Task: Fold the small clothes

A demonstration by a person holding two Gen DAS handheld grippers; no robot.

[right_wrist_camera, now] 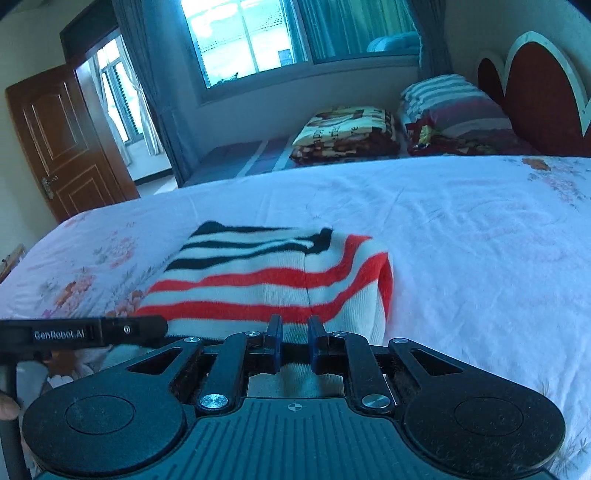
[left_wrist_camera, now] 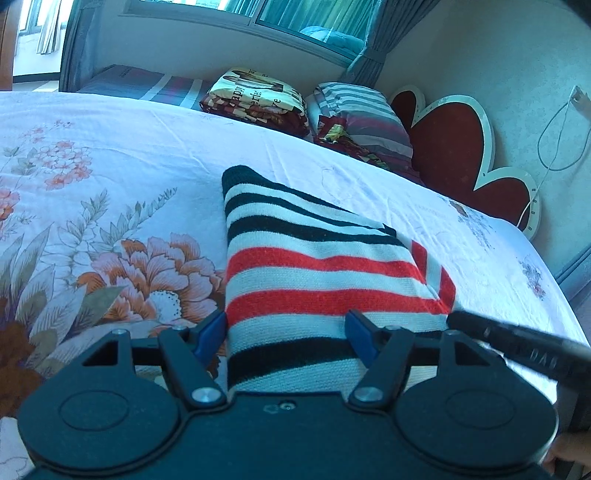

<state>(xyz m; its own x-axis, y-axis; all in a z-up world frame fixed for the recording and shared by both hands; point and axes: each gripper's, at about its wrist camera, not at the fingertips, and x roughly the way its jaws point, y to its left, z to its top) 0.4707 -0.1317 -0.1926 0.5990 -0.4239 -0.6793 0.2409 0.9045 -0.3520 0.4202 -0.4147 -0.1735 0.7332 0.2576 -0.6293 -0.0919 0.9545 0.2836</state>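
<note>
A small knitted garment [left_wrist_camera: 325, 273] with white, red and black stripes lies folded on the bed; it also shows in the right wrist view [right_wrist_camera: 266, 277]. My left gripper [left_wrist_camera: 286, 334] is open, its blue fingers [left_wrist_camera: 210, 332] wide apart at the garment's near edge, with the cloth between them. My right gripper [right_wrist_camera: 294, 339] has its blue fingers [right_wrist_camera: 275, 341] close together with a narrow gap, at the garment's near edge; the white cloth runs between and under them. The right gripper's body [left_wrist_camera: 517, 347] shows at the right of the left wrist view, and the left gripper's body [right_wrist_camera: 85, 332] at the left of the right wrist view.
The bed has a floral sheet [left_wrist_camera: 110, 229]. Folded blankets [left_wrist_camera: 258, 99] and a striped pillow [left_wrist_camera: 365, 114] lie at the far side, by a red heart-shaped headboard [left_wrist_camera: 454, 147]. A window [right_wrist_camera: 258, 33] and a brown door [right_wrist_camera: 62, 144] are beyond the bed.
</note>
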